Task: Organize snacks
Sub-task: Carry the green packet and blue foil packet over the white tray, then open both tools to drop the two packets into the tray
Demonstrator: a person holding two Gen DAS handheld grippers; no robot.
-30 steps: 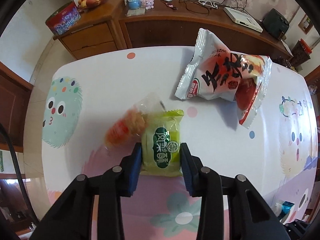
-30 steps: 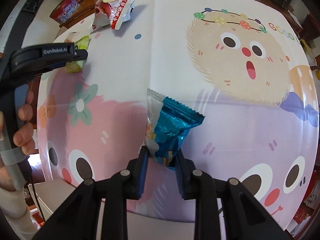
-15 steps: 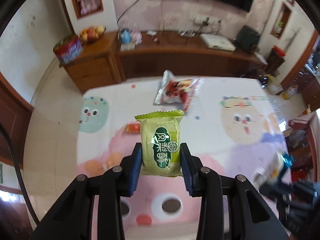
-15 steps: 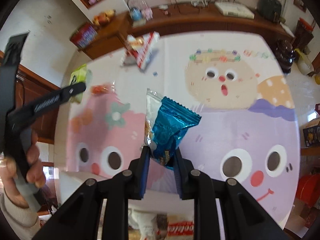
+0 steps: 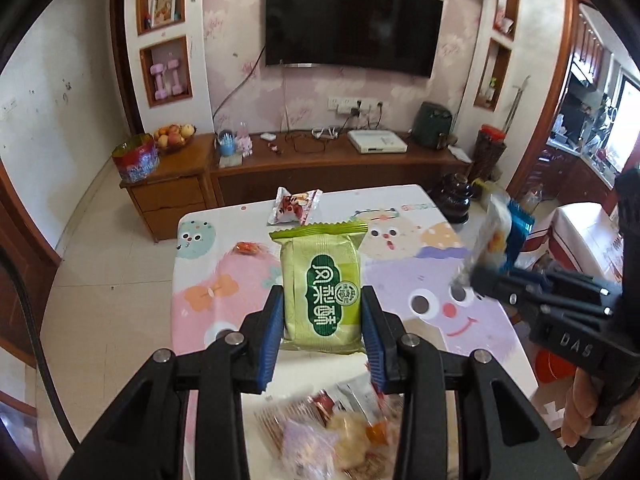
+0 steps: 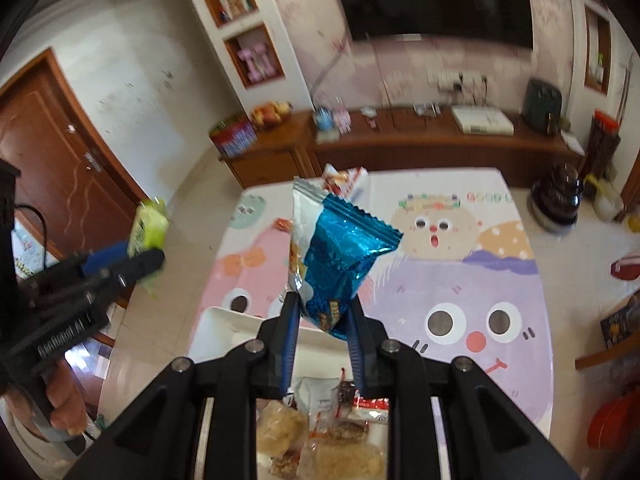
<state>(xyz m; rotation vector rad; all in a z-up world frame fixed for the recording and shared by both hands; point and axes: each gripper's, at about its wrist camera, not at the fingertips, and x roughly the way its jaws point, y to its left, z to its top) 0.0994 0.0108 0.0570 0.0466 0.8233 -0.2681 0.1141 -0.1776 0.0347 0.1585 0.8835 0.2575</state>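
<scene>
My left gripper is shut on a green snack packet, held high above the cartoon-print table. My right gripper is shut on a blue and silver snack packet, also lifted in the air. Each gripper shows in the other's view: the right one at the right, the left one at the left. Below both grippers lies a white tray with several wrapped snacks. A red and white bag and a small orange packet lie on the table.
A wooden sideboard with a fruit bowl, a tin and a white box stands behind the table. A dark pot sits on the floor at the table's far right corner. A brown door is at the left.
Both grippers have risen well above the table and pulled back toward its near end, each still holding its packet. The tray of snacks has come into view beneath them.
</scene>
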